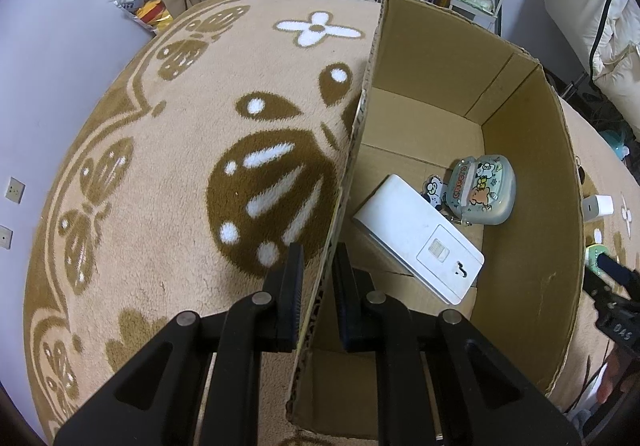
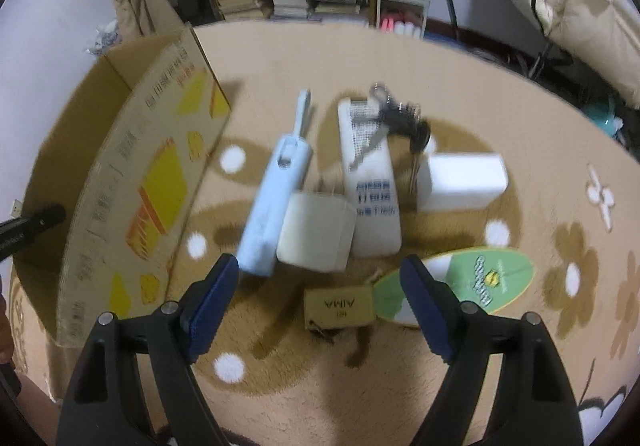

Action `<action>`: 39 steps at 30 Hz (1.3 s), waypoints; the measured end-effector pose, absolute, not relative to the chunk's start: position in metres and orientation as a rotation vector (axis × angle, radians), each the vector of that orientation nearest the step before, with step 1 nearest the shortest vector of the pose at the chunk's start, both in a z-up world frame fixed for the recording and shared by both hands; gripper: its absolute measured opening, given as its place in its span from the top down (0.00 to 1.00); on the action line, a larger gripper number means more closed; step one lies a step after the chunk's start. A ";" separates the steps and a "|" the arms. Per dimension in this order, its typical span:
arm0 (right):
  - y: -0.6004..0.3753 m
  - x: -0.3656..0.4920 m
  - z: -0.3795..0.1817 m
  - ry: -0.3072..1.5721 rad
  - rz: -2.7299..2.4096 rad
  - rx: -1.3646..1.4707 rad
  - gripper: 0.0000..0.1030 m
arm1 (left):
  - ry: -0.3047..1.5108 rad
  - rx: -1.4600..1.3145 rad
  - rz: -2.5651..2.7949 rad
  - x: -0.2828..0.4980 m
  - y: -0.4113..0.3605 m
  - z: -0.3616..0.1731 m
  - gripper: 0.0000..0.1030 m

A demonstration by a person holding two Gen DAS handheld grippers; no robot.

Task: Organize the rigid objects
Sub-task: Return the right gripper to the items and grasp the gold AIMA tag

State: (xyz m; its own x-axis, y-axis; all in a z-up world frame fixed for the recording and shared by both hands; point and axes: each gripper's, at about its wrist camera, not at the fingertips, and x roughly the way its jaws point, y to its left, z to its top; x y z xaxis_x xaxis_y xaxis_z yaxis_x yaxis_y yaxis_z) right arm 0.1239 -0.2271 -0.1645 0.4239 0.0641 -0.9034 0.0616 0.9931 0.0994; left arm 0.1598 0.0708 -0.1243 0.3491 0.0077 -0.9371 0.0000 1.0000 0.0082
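In the left wrist view our left gripper pinches the box wall, steadying it, we judge; a white slab and case already lie inside. In the right wrist view our right gripper hangs wide open and empty (items blurred), the charger just ahead between its fingers on the rug.

The cardboard box stands on the rug, left of the loose items. In the box, a flat device lies just beside a small case. Right of the box, a charger sits between a wand-shaped tool and a remote, with keys on the remote.
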 end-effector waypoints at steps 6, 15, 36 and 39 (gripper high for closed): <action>-0.240 0.123 -0.188 1.199 0.005 0.226 0.15 | 1.215 0.007 0.005 0.160 0.071 -0.124 0.86; -0.251 0.121 -0.204 1.230 0.002 0.293 0.22 | 1.215 0.006 0.005 0.159 0.071 -0.125 0.86; -0.247 0.123 -0.225 1.281 0.038 0.340 0.39 | 1.216 0.004 0.005 0.159 0.071 -0.125 0.86; -0.240 0.124 -0.228 1.278 0.026 0.320 0.39 | 1.216 0.004 0.005 0.159 0.071 -0.125 0.86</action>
